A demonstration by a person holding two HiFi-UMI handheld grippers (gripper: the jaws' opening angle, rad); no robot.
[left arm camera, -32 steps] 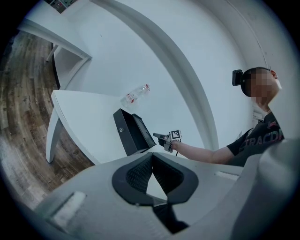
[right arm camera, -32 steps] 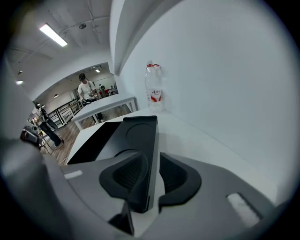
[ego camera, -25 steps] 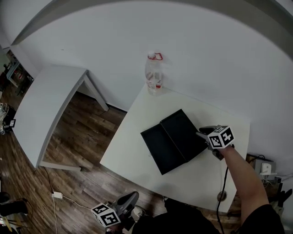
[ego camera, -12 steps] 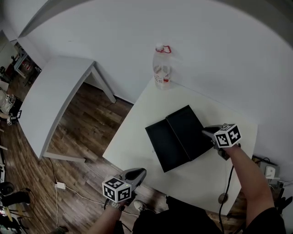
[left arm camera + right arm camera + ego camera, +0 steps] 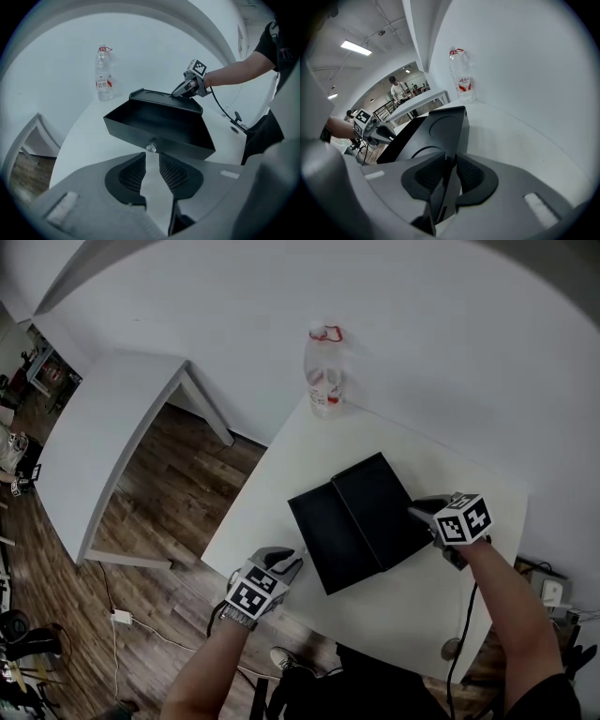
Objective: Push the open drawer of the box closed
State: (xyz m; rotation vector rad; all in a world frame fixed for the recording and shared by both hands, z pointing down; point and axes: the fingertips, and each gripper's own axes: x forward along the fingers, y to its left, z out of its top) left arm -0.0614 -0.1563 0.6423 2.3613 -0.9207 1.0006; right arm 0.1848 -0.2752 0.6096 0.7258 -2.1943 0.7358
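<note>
A black box (image 5: 380, 501) lies on the white table (image 5: 281, 470) with its drawer (image 5: 326, 538) pulled out toward the near left. The drawer's small clear knob (image 5: 151, 148) sits just beyond my left gripper (image 5: 152, 164), whose jaws stand a little apart with nothing between them. In the head view this left gripper (image 5: 289, 561) hovers at the table's near left edge, close to the drawer front. My right gripper (image 5: 451, 168) is shut on the box's rear edge (image 5: 449, 125); in the head view the right gripper (image 5: 419, 513) is at the box's right side.
A clear plastic bottle (image 5: 324, 381) with a red label stands at the table's far corner against the wall. A second white table (image 5: 103, 446) stands to the left over wooden floor. A cable (image 5: 225, 112) trails from the right gripper. People (image 5: 398, 86) are far off.
My left gripper has come up from below the table's near edge to the drawer front. The right gripper has stayed at the box's rear edge.
</note>
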